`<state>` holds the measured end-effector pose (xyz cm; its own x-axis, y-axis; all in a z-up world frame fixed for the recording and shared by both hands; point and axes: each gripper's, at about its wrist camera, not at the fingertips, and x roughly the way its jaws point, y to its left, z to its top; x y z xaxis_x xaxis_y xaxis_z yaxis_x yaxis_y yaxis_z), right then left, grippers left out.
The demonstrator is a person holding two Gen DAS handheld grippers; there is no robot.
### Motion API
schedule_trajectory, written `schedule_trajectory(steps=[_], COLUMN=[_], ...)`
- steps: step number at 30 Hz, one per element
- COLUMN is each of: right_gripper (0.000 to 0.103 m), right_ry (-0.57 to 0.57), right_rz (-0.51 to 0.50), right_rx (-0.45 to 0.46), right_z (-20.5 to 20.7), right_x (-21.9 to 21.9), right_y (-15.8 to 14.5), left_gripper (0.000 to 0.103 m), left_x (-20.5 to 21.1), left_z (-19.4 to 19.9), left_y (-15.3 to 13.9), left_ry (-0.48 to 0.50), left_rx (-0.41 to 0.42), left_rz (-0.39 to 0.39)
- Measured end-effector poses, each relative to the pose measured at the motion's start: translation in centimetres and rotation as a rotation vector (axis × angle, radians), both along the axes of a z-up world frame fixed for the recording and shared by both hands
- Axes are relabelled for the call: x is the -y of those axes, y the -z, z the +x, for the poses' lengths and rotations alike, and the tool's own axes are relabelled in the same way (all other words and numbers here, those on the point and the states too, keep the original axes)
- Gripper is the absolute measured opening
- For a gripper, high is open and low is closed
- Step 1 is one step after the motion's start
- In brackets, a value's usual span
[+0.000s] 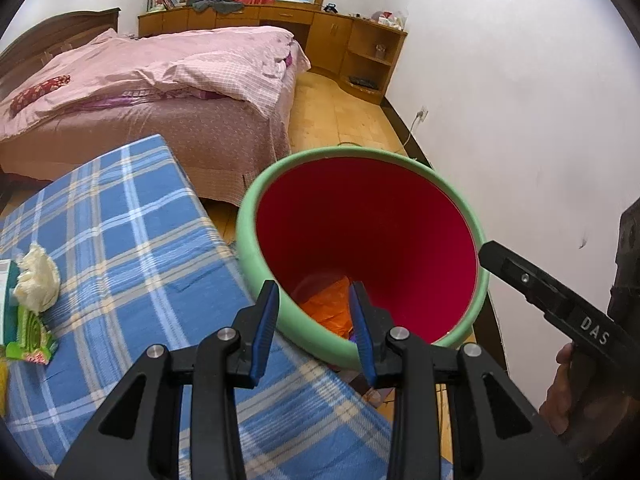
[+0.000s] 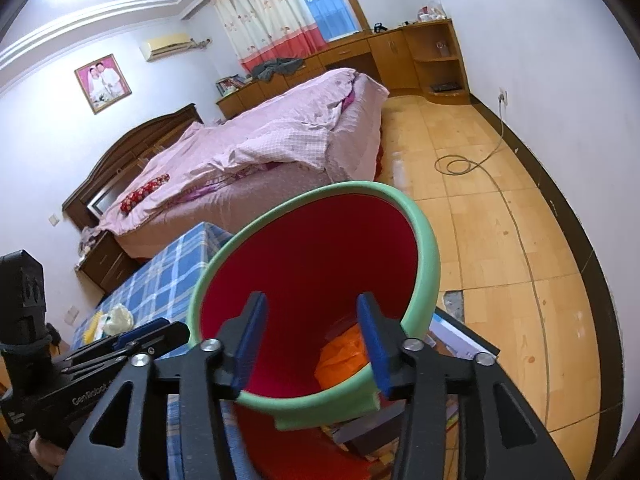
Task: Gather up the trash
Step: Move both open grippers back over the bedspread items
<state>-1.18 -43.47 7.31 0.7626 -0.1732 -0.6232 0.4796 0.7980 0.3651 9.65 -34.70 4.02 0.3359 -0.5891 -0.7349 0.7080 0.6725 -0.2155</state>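
Observation:
A red trash bin with a mint-green rim (image 1: 248, 236) (image 2: 430, 248) stands beside a table with a blue plaid cloth (image 1: 132, 224) (image 2: 168, 272). Orange crumpled trash (image 1: 328, 304) (image 2: 344, 350) lies at its bottom. My left gripper (image 1: 314, 300) is open and empty over the bin's near rim. My right gripper (image 2: 312, 312) is open and empty above the bin's mouth; it shows at the right of the left wrist view (image 1: 560, 296). A crumpled white tissue (image 1: 38, 276) (image 2: 118, 318) and a green wrapper (image 1: 30, 336) lie on the table.
A bed with pink bedding (image 1: 168, 76) (image 2: 280, 140) stands behind the table. Wooden cabinets (image 1: 352, 44) line the far wall. A white wall (image 1: 520, 120) is right of the bin. A cable (image 2: 460, 166) lies coiled on the wooden floor. Boxes (image 2: 460, 336) sit beside the bin.

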Motion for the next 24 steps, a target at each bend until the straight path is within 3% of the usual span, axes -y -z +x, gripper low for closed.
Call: schedule_trajectory(steps=[16,18,21,24], right_gripper=[0.065,0.070,0.076,0.076], right_ry=[-0.056,-0.067,-0.091,-0.119], right_rz=[-0.024,-0.029,-0.035,-0.043], right_rx=[0.021,0.023,0.048,0.053], right_z=[-0.2,-0.1,0.1,0.5], right_x=[-5.9,-6.7,-8.2,-9.7], right_y=[-2.5,-2.7,-3.1,-3.3], left_gripper=[0.036,0.036,0.047,0.049], left_x=[-8.4,-9.7,-11.9,-14.1], left_z=[-0.7,-0.6,-0.6,-0.3], left_y=[-3.6,-3.9,-4.3,-4.5], left_ry=[-0.118,-0.138,-0.184,-0.227], left_rx=[0.037,0.042,0.052,0.063], left_rz=[-0.062,-0.069,-0.063,-0.066])
